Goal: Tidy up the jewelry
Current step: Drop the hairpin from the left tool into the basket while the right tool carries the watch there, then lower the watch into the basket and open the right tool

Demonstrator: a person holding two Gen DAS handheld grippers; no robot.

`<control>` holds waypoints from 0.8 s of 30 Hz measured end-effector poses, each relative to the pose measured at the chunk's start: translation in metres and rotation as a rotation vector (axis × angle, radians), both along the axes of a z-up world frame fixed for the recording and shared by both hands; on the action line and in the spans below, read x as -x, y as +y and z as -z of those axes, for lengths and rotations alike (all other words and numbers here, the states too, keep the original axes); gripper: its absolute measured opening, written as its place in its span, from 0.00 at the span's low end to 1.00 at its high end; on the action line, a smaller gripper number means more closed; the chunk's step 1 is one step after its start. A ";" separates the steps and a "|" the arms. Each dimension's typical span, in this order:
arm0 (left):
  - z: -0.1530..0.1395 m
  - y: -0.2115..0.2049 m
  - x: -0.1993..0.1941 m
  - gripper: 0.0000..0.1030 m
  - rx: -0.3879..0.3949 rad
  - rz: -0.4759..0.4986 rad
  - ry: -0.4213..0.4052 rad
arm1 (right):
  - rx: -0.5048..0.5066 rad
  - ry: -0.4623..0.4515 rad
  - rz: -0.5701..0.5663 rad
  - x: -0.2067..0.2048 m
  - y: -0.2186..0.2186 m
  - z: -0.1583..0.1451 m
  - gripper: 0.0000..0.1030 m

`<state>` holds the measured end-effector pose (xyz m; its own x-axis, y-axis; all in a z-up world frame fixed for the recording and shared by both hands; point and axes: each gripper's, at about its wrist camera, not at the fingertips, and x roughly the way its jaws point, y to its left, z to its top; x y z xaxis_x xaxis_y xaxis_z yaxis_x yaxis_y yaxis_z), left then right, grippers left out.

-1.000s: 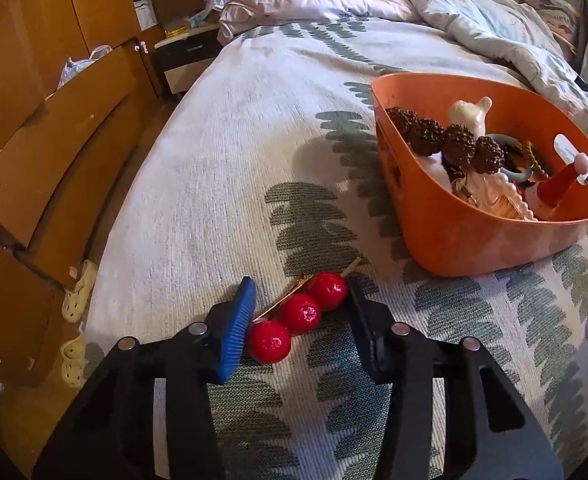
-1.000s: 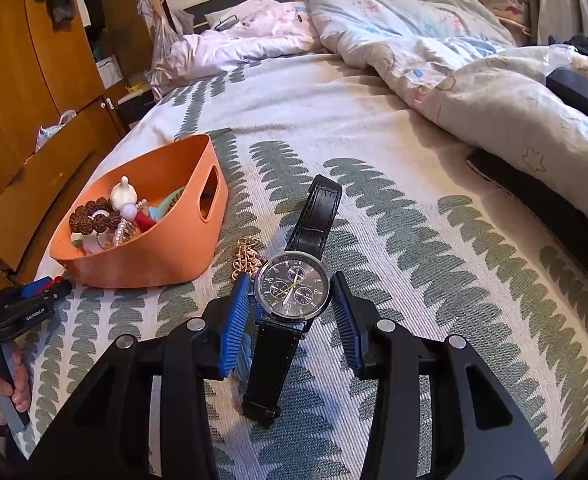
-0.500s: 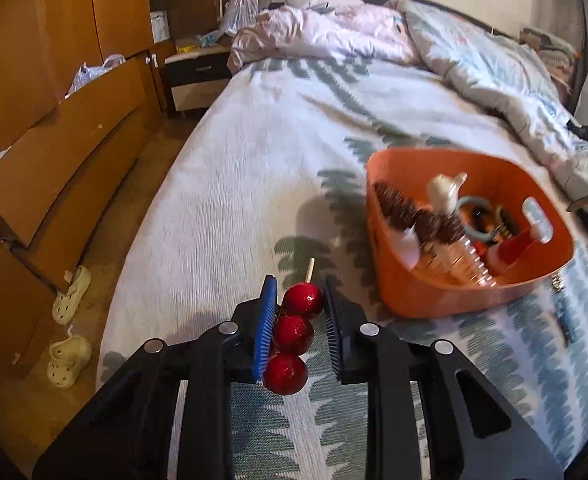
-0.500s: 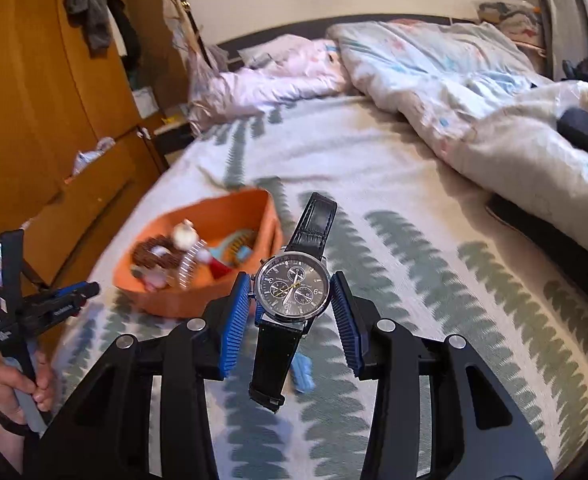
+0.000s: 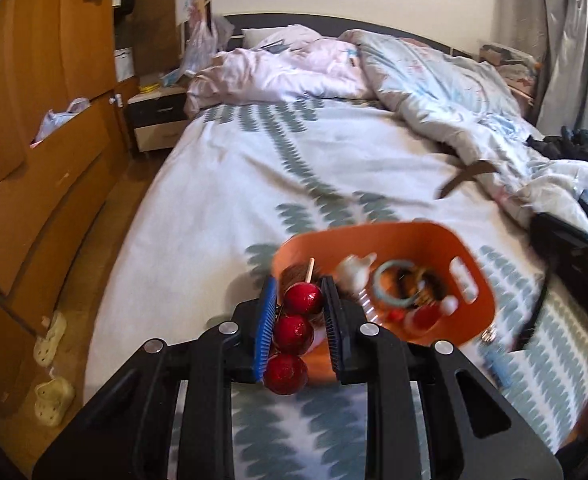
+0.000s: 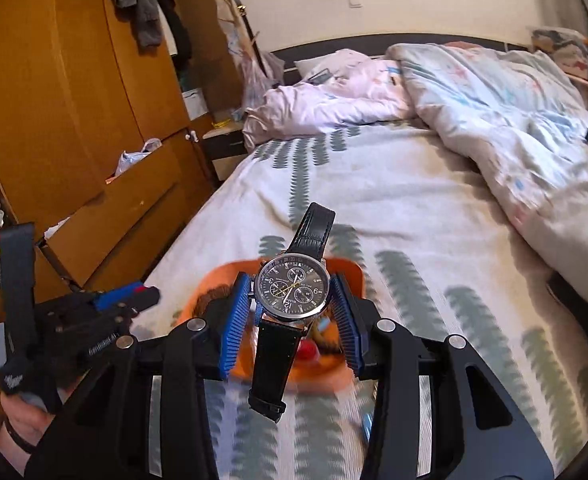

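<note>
The left gripper [image 5: 299, 320] is clamped on a red-bead hairpin [image 5: 293, 330] above the orange basket [image 5: 434, 236]. The right gripper [image 6: 292, 312] pinches a black-strapped wristwatch [image 6: 292, 290] over it too.

Bed [image 5: 222, 208] with white leaf-print cover, orange basket [image 5: 478, 280] resting on it, rumpled duvet [image 5: 446, 92] beyond the basket, dark strap [image 5: 466, 176] between basket and duvet
</note>
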<state>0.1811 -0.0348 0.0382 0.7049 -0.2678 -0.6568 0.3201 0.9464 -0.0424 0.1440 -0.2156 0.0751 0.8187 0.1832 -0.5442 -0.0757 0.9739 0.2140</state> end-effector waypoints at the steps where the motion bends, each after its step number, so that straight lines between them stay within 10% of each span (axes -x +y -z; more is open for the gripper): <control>1: -0.001 -0.006 -0.005 0.23 0.002 0.007 -0.002 | 0.010 0.008 -0.005 -0.009 0.002 0.003 0.41; 14: 0.045 -0.040 -0.039 0.24 -0.036 0.028 0.077 | 0.032 0.110 -0.048 -0.052 0.004 0.056 0.41; 24: 0.045 -0.031 -0.040 0.58 -0.025 -0.014 0.068 | 0.048 0.127 -0.063 -0.056 0.004 0.066 0.45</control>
